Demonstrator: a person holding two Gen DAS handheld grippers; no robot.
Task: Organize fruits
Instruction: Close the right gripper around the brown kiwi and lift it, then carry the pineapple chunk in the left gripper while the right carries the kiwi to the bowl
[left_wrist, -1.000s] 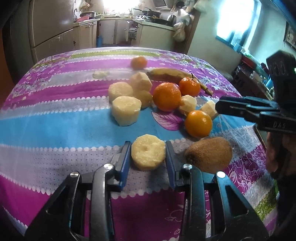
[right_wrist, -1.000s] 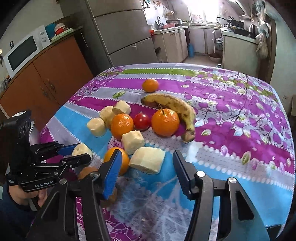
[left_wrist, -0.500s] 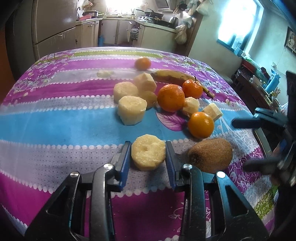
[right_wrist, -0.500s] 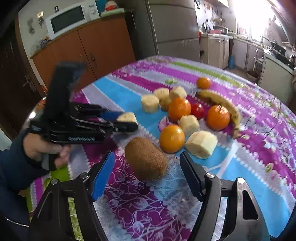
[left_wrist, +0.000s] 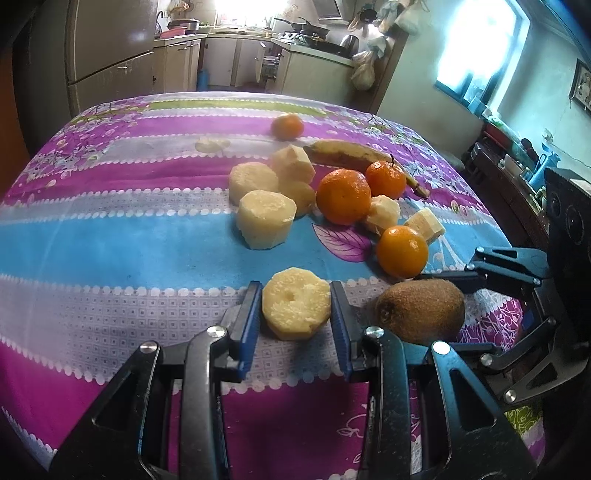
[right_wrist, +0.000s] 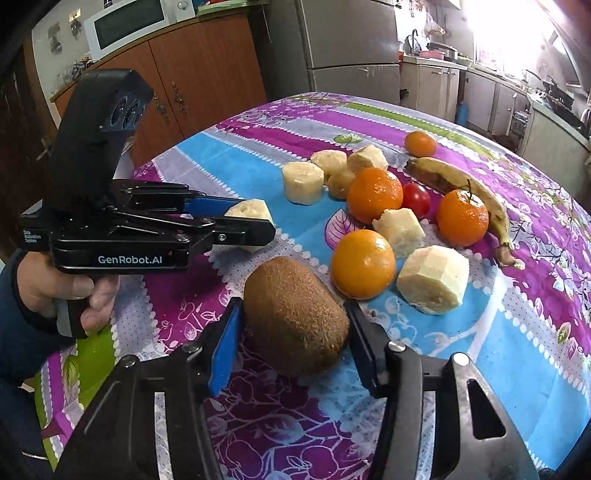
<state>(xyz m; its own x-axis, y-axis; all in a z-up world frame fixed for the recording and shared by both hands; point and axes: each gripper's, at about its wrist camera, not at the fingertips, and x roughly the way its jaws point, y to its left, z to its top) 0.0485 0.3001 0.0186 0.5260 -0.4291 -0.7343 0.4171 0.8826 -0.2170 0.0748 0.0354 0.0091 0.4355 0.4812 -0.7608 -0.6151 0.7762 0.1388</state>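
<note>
floral tablecloth (left_wrist: 110, 236), kitchen, fridge (right_wrist: 351, 48)

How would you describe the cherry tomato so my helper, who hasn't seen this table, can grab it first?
On the purple and blue floral tablecloth, find the fruit cluster beside the long banana. The cherry tomato sits wedged between two oranges, touching a pale peeled chunk. It is the only red, glossy piece, and smaller than every orange around it.

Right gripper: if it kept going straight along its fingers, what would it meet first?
The kiwi, which already sits between the fingers of the right gripper. Just beyond the kiwi is the nearest orange, though how far apart they are is hard to judge.
</note>
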